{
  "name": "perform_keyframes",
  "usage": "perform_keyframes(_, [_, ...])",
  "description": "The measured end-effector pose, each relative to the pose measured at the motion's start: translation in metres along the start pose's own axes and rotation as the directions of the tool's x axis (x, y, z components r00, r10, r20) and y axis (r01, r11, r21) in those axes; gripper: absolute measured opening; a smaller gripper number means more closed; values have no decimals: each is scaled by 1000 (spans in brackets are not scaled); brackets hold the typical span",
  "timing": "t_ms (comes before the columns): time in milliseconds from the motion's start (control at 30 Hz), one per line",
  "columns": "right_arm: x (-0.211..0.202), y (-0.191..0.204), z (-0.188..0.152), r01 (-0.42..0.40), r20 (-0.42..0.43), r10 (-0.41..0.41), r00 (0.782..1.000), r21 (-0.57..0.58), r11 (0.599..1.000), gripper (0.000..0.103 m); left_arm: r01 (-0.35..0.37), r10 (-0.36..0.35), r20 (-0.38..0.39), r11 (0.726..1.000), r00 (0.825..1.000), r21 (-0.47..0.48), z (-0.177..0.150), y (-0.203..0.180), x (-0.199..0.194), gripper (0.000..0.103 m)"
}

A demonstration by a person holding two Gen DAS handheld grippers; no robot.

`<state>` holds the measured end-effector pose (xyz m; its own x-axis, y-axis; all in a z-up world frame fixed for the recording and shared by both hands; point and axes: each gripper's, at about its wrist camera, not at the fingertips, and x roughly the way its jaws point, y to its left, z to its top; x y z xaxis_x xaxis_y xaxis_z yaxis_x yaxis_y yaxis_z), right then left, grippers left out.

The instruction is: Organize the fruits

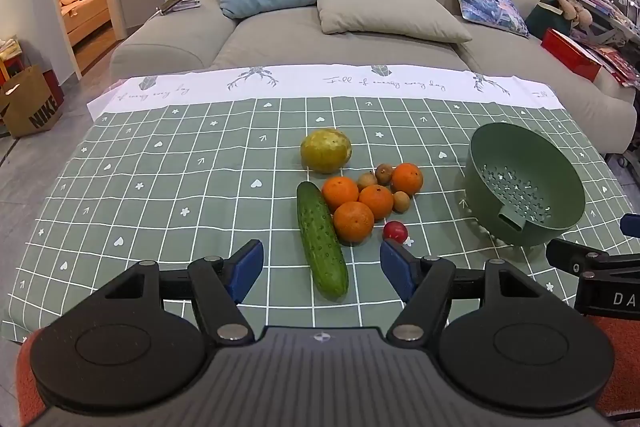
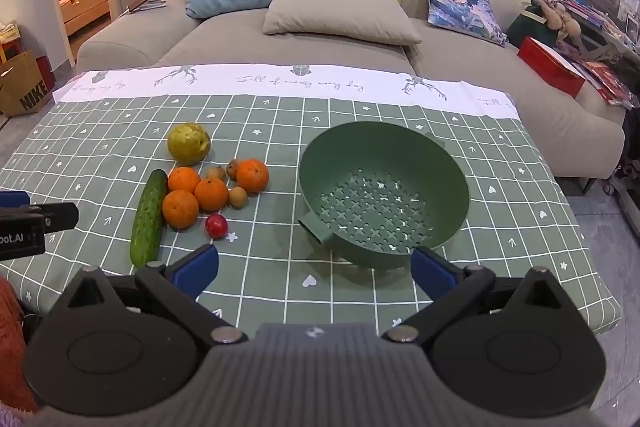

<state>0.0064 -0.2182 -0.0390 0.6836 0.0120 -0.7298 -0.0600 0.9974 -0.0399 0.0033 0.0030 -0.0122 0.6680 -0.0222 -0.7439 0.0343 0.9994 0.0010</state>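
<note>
On the green checked tablecloth (image 1: pixel 160 187) lies a cluster of produce: a cucumber (image 1: pixel 322 239), several oranges (image 1: pixel 354 221), a yellow-green round fruit (image 1: pixel 326 150), three small brown fruits (image 1: pixel 401 201) and a small red fruit (image 1: pixel 395 230). To their right stands an empty green colander bowl (image 1: pixel 524 183) (image 2: pixel 384 193). My left gripper (image 1: pixel 322 273) hovers open over the near end of the cucumber, touching nothing. Open and empty too, my right gripper (image 2: pixel 314 271) is just in front of the colander's near rim. The same cucumber (image 2: pixel 149 218) and oranges (image 2: pixel 180 209) lie to its left.
A grey sofa (image 1: pixel 280 35) with blue, yellow and beige cushions runs behind the table. A paper bag (image 1: pixel 30 103) stands on the floor at left. Red boxes and clutter (image 1: pixel 572 53) sit at the right. The cloth's left half (image 1: pixel 120 207) carries no objects.
</note>
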Motion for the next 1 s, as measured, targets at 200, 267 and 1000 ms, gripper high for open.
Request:
perform_keyframes(200, [-3, 6, -1, 0, 0, 0, 1000, -2, 1000, 98, -1, 1, -2, 1000, 1000, -1, 0, 0, 0, 79])
perform_keyframes(267, [-2, 3, -1, 1, 4, -1, 1000, -1, 1000, 98, -2, 2, -1, 1000, 1000, 0, 0, 0, 0, 79])
perform_keyframes(1000, [1, 2, -2, -6, 4, 6, 1000, 5, 1000, 98, -3, 3, -2, 1000, 1000, 0, -2, 0, 1, 79])
